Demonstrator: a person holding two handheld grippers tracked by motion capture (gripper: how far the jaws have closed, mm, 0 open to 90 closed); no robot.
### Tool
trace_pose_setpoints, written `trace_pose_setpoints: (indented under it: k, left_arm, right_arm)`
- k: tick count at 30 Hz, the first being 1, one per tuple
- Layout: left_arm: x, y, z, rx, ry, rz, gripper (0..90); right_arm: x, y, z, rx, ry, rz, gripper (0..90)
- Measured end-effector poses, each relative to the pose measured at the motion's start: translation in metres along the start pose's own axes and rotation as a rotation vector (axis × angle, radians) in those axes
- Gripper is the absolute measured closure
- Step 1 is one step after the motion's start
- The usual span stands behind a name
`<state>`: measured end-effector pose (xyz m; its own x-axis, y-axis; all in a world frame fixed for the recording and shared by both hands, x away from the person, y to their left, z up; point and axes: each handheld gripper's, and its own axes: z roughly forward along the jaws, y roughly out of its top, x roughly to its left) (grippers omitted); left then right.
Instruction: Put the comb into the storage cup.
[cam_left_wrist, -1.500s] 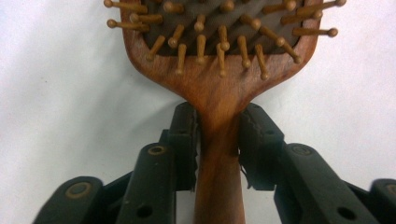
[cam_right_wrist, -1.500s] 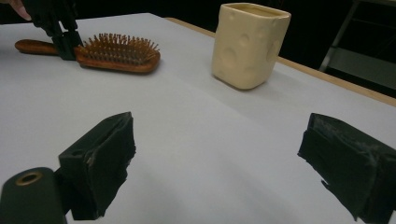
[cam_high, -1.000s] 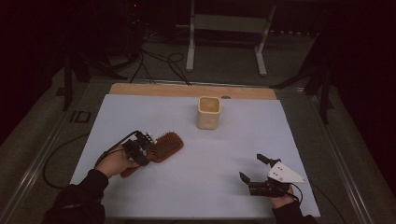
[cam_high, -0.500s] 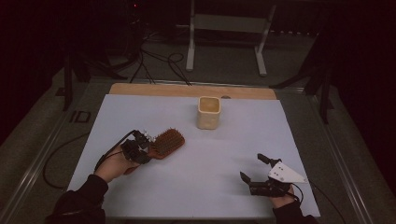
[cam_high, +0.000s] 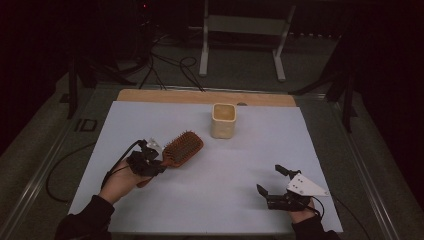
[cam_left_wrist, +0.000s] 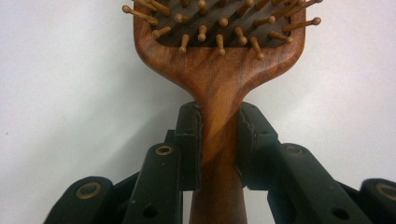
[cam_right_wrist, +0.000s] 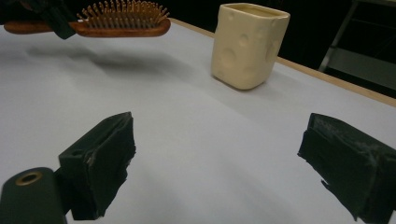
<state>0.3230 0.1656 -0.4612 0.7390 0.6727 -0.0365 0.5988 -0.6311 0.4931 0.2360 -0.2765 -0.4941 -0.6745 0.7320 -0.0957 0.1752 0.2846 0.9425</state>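
High view: cream cup (cam_high: 223, 120) just beyond hairbrush (cam_high: 183, 148).

The person is wearing dark long sleeves (cam_high: 82, 220). Both handheld grippers, left gripper (cam_left_wrist: 219, 135) and right gripper (cam_right_wrist: 215, 175), are showing black jaws with brass-coloured rivets behind the pads. A grey three-cornered plate (cam_high: 306, 185) is sitting behind the right jaws, black cables (cam_high: 117, 162) trailing.

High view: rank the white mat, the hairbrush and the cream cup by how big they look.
1. White mat, by far the largest; it covers most of the table.
2. Hairbrush, longer than the cup is tall, though the left gripper hides part of its handle.
3. Cream cup, smallest; it also stands farther from the camera, so the gap with the hairbrush is unsure.
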Motion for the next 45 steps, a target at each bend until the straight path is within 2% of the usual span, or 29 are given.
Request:
trace_pose_setpoints:
  k: [5,11,13,17,20,22,28,30,31,32,33,36,38,40,45]
  left_arm:
    - [-0.011,0.000,0.001,-0.039,-0.015,0.014,73.0]
    - [-0.026,-0.001,0.003,-0.084,0.004,0.044,73.0]
    - [-0.031,-0.001,0.005,-0.086,-0.006,0.066,73.0]
    - [-0.040,0.000,0.009,-0.111,-0.025,0.073,73.0]
    - [-0.048,0.001,0.011,-0.138,-0.004,0.097,73.0]
    - [-0.050,0.002,0.011,-0.156,-0.020,0.091,73.0]
    - [-0.061,0.002,0.013,-0.221,-0.018,0.105,73.0]
    - [-0.062,0.003,0.014,-0.224,-0.026,0.109,73.0]
    - [-0.066,0.003,0.015,-0.253,-0.026,0.112,73.0]
    - [-0.066,0.004,0.015,-0.257,-0.040,0.112,73.0]
    - [-0.068,0.003,0.015,-0.274,-0.028,0.115,73.0]
    - [-0.069,0.003,0.015,-0.291,-0.038,0.115,73.0]
    - [-0.072,0.001,0.015,-0.302,-0.023,0.116,73.0]
    - [-0.072,-0.001,0.015,-0.307,-0.030,0.125,73.0]
    - [-0.074,-0.007,0.016,-0.348,-0.024,0.112,73.0]
  right_arm:
    - [0.000,0.000,0.000,0.002,-0.004,-0.001,9.2]
    - [0.000,0.000,0.001,0.007,-0.004,-0.001,9.2]
    - [0.000,-0.001,0.001,0.009,-0.006,0.002,9.2]
    - [0.001,0.000,0.001,0.008,-0.006,0.000,9.2]
    - [0.003,0.001,0.002,0.014,-0.005,-0.009,9.2]
    - [0.003,0.001,0.003,0.015,-0.006,-0.011,9.2]
    - [0.005,0.004,0.003,0.024,-0.003,-0.001,9.2]
    - [0.005,0.006,0.003,0.024,-0.006,-0.003,9.1]
    - [0.005,0.007,0.003,0.026,-0.012,-0.002,9.2]
    - [0.005,0.012,0.002,0.029,-0.020,0.009,9.2]
    - [0.005,0.015,0.001,0.026,-0.022,0.015,9.2]
    - [0.007,0.023,0.000,0.019,-0.012,0.029,9.2]
    - [0.008,0.029,0.001,0.019,-0.012,0.034,9.2]
    - [0.010,0.039,0.001,0.015,-0.002,0.028,9.1]
    - [0.013,0.067,0.000,-0.022,0.006,0.015,9.1]
